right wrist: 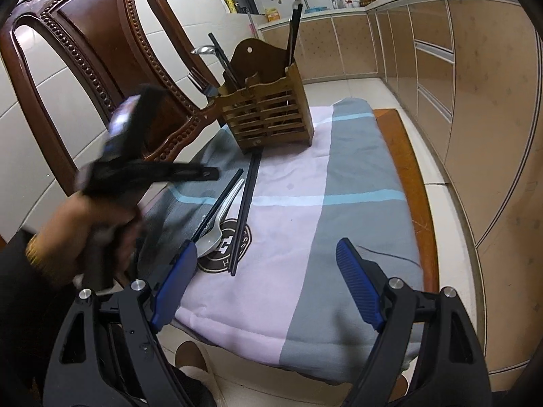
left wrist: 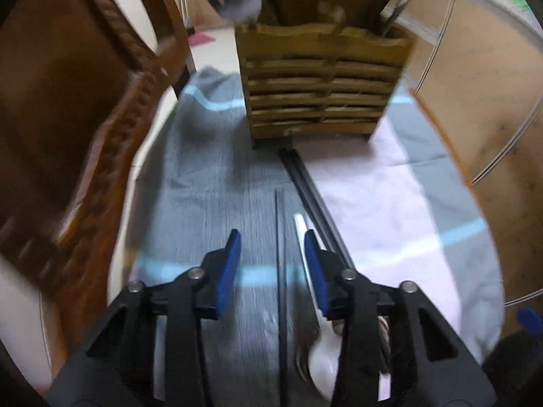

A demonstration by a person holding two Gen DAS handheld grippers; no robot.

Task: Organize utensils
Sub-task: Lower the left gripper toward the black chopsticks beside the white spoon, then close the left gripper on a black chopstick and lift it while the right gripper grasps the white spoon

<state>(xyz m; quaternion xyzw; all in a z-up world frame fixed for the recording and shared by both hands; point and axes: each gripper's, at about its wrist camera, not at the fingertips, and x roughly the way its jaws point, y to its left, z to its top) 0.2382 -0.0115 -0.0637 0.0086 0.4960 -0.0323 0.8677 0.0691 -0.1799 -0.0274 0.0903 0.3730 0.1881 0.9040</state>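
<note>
- Left wrist view: the left gripper (left wrist: pixel 271 254), black plastic with flat blue pads, hangs above the striped grey, pink and pale-blue cloth (left wrist: pixel 210 183). Its jaws stand partly apart and press on nothing.
- A thin black chopstick (left wrist: pixel 280 271) runs between the pads, its long axis pointing to twelve o'clock. It lies flat on the cloth, untouched.
- A glossy white spoon (left wrist: pixel 317 346) lies just beside the right pad, bowl at six o'clock, slim handle reaching to twelve.
- A pair of black chopsticks (left wrist: pixel 305 183) slants from five o'clock up to eleven, its far end close to the foot of the slatted wooden utensil holder (left wrist: pixel 315 101), which stands upright at twelve o'clock.
- A carved dark-brown wooden chair (left wrist: pixel 85 118) with beaded trim fills the nine o'clock side. This view is motion-blurred.
- Right wrist view: the right gripper (right wrist: pixel 268 281), with ribbed blue pads, gapes wide and empty over the near cloth.
- A hand (right wrist: pixel 101 224) at nine o'clock grasps the other tool, blurred.
- The spoon and the loose chopsticks lie on the cloth at ten to eleven o'clock, long axes aimed toward the holder at twelve, which stands on the cloth with dark sticks and metal cutlery rising from it.
- Smooth beige cabinet fronts (right wrist: pixel 475 101) curve along three o'clock.
</note>
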